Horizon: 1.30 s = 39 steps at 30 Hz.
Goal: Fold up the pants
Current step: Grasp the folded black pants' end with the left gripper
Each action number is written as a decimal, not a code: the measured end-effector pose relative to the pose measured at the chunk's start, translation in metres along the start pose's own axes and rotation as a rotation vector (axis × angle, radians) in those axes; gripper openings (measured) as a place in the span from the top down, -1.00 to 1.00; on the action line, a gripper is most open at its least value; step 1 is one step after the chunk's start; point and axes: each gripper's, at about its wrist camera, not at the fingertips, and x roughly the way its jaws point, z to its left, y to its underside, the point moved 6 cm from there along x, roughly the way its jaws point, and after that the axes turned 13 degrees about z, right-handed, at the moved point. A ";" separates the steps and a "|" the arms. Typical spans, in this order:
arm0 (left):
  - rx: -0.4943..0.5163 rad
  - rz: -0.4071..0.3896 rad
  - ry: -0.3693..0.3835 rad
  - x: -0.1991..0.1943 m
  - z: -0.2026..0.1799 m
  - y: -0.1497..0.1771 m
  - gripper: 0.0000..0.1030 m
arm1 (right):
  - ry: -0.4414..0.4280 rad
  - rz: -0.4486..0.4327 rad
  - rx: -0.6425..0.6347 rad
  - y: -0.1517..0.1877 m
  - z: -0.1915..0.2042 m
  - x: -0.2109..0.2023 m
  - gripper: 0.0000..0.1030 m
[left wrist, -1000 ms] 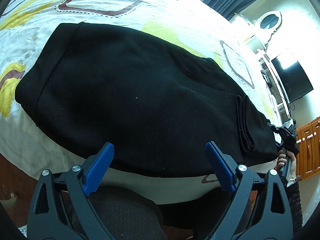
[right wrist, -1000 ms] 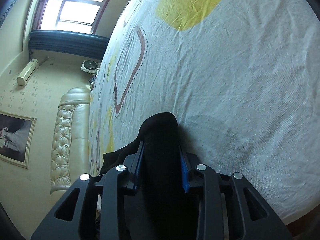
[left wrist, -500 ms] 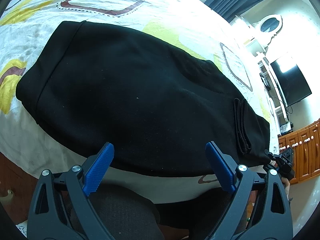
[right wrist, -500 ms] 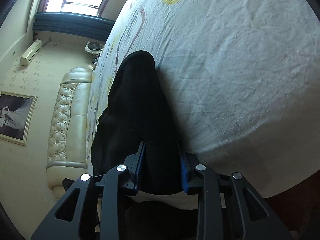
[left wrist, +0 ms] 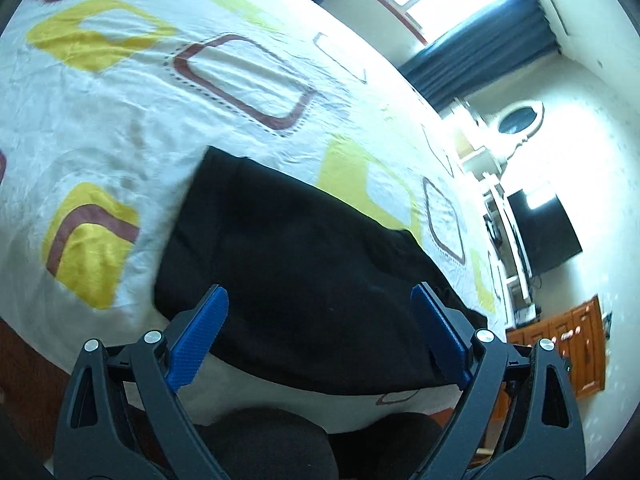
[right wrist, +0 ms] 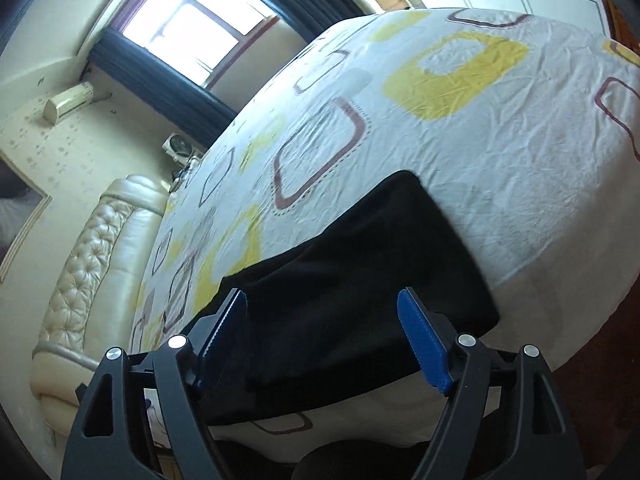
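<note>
**Fold laid down, both grippers clear of the cloth**

The pants (left wrist: 304, 280) lie as a flat black slab on the bed (left wrist: 120, 120), near its lower edge. In the left wrist view they fill the centre and lower middle of the frame, running from centre left down to lower right. In the right wrist view the same slab (right wrist: 360, 280) sits in the lower centre, with one squared corner toward the middle of the frame.

The left gripper (left wrist: 320, 336) stands wide, its blue pads apart above the cloth and nothing between them. The right gripper (right wrist: 324, 340) is opening; the pants show through the gap, but the pads do not press on them, so nothing is held. Both views are a little blurred.

Judging by the layout, a fold has just been set down and let go, and the step in hand is the release and pull-away. The slab looks fairly even, with its far end square. It is still long across the frame, so one more fold, end over end, seems likely.

That move would call for each gripper to take an edge or corner at one end, pinching all the layers together. A pinch that catches only the top layer would let the stack slide apart as it is lifted over. Afterwards the edges should line up.
</note>
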 end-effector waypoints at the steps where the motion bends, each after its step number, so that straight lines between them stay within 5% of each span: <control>1: -0.041 -0.005 0.013 -0.003 0.014 -0.001 -0.80 | 0.005 0.020 -0.051 0.009 0.016 0.008 -0.49; 9: -0.237 0.067 0.156 0.017 0.072 -0.001 -0.79 | 0.133 0.184 -0.420 0.064 0.080 0.063 -0.49; 14: -0.259 0.121 0.208 0.035 0.072 0.006 -0.79 | 0.149 0.225 -0.391 0.070 0.073 0.072 -0.49; 24: -0.394 0.076 0.282 0.040 0.090 0.006 -0.79 | 0.174 0.227 -0.363 0.074 0.069 0.078 -0.60; 33: -0.424 0.115 0.130 0.042 0.108 0.012 0.66 | 0.113 0.301 -0.297 0.080 0.064 0.088 -0.61; 39: -0.321 0.059 0.094 0.021 0.073 0.002 0.76 | 0.091 0.280 -0.264 0.076 0.062 0.082 -0.61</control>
